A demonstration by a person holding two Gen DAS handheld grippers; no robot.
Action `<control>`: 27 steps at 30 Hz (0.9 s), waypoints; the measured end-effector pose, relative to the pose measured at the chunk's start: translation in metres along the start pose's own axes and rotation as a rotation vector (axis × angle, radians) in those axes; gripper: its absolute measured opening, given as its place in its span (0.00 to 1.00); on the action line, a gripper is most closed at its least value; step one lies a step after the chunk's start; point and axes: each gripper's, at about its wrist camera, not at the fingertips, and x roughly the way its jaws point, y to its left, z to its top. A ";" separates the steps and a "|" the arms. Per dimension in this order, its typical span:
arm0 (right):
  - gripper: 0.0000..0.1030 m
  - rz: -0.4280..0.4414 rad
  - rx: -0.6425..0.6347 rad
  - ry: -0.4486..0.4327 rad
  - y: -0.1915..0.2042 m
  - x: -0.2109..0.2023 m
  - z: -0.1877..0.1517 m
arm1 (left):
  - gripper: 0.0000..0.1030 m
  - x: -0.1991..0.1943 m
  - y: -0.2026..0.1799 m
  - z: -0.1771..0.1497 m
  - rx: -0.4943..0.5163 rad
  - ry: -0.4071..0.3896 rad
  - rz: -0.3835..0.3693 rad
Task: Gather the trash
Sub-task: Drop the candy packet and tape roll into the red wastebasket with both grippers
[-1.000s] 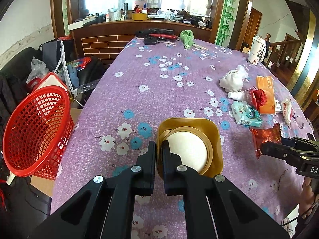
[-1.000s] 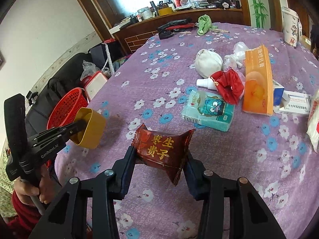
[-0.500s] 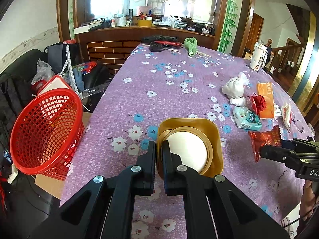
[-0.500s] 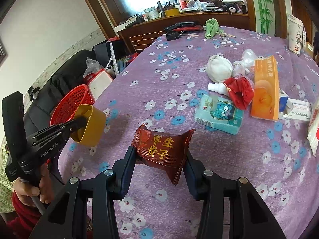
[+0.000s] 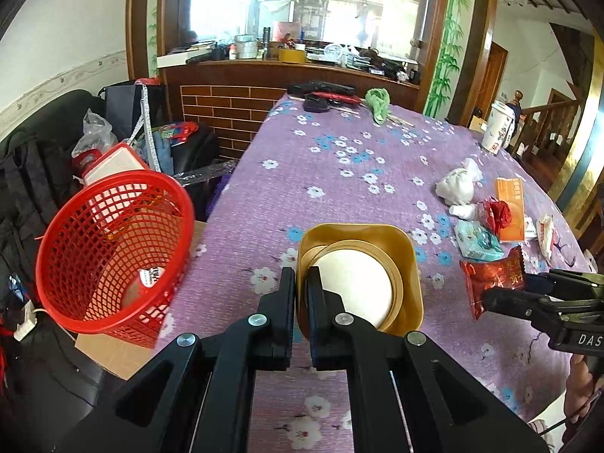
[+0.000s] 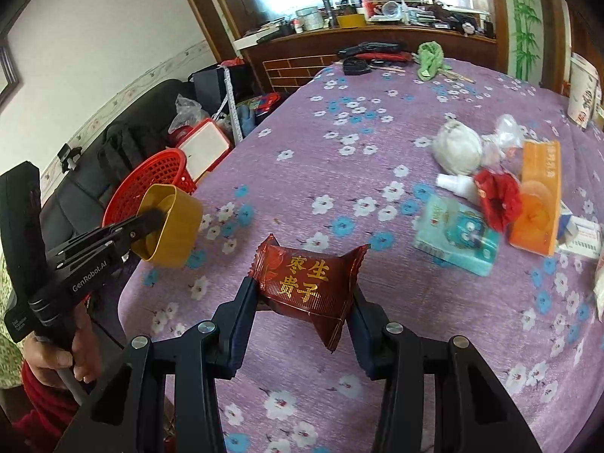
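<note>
Purple floral table [image 5: 339,188] bears tissue pack [image 6: 455,234], orange box [image 6: 538,196].

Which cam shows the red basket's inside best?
Left wrist. The basket tilts its mouth toward that camera, so its mesh wall and a white scrap at the bottom show. In the right wrist view only its rim shows, behind the gold cup held by the left gripper.

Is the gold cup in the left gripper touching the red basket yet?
Apart. The left wrist view shows purple tablecloth between the gold cup, pinched by the left gripper, and the red basket.
</note>
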 end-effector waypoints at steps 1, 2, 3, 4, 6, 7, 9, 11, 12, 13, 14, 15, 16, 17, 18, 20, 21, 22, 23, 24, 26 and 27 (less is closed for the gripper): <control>0.48 0.001 -0.006 0.003 0.004 0.001 0.001 | 0.06 -0.001 0.003 0.001 -0.005 -0.002 0.002; 0.48 0.002 -0.014 0.006 0.007 0.003 0.003 | 0.06 -0.001 0.007 0.001 -0.012 -0.005 0.005; 0.48 0.004 -0.019 0.008 0.010 0.004 0.004 | 0.06 -0.002 0.011 0.002 -0.017 -0.007 0.007; 0.48 0.007 -0.025 0.011 0.014 0.006 0.007 | 0.06 -0.003 0.013 0.002 -0.023 -0.009 0.008; 0.48 0.013 -0.037 0.018 0.021 0.010 0.012 | 0.06 -0.005 0.022 0.003 -0.039 -0.015 0.014; 0.48 0.016 -0.044 0.022 0.026 0.012 0.015 | 0.06 -0.006 0.026 0.004 -0.045 -0.019 0.016; 0.48 0.022 -0.064 0.026 0.037 0.016 0.022 | 0.06 -0.011 0.039 0.006 -0.066 -0.032 0.026; 0.48 0.030 -0.089 0.024 0.052 0.019 0.032 | 0.06 -0.015 0.051 0.009 -0.084 -0.044 0.040; 0.48 0.035 -0.098 0.021 0.057 0.020 0.035 | 0.06 -0.019 0.061 0.011 -0.100 -0.055 0.053; 0.48 0.039 -0.106 0.019 0.063 0.022 0.040 | 0.06 -0.021 0.069 0.013 -0.111 -0.061 0.061; 0.48 0.045 -0.114 0.017 0.071 0.024 0.045 | 0.06 -0.024 0.079 0.015 -0.128 -0.069 0.074; 0.48 0.053 -0.121 0.016 0.078 0.026 0.050 | 0.06 -0.026 0.089 0.016 -0.144 -0.076 0.087; 0.48 0.060 -0.129 0.015 0.085 0.029 0.055 | 0.06 -0.027 0.098 0.017 -0.156 -0.080 0.099; 0.48 0.067 -0.143 0.014 0.095 0.033 0.061 | 0.06 -0.029 0.109 0.017 -0.174 -0.084 0.115; 0.48 0.071 -0.152 0.013 0.102 0.036 0.065 | 0.06 -0.029 0.117 0.017 -0.186 -0.086 0.126; 0.48 0.084 -0.175 0.014 0.119 0.047 0.076 | 0.06 -0.028 0.139 0.017 -0.219 -0.084 0.157; 0.48 0.088 -0.182 0.017 0.126 0.052 0.079 | 0.06 -0.027 0.147 0.017 -0.231 -0.082 0.170; 0.48 0.094 -0.190 0.020 0.135 0.058 0.084 | 0.06 -0.026 0.156 0.016 -0.245 -0.078 0.184; 0.48 0.099 -0.198 0.024 0.144 0.064 0.089 | 0.06 -0.025 0.164 0.015 -0.256 -0.074 0.193; 0.48 0.104 -0.207 0.024 0.151 0.069 0.092 | 0.06 -0.022 0.174 0.014 -0.270 -0.067 0.208; 0.48 0.108 -0.227 0.026 0.165 0.080 0.099 | 0.06 -0.019 0.185 0.011 -0.285 -0.058 0.227; 0.48 0.106 -0.236 0.031 0.173 0.087 0.102 | 0.06 -0.017 0.191 0.009 -0.293 -0.052 0.237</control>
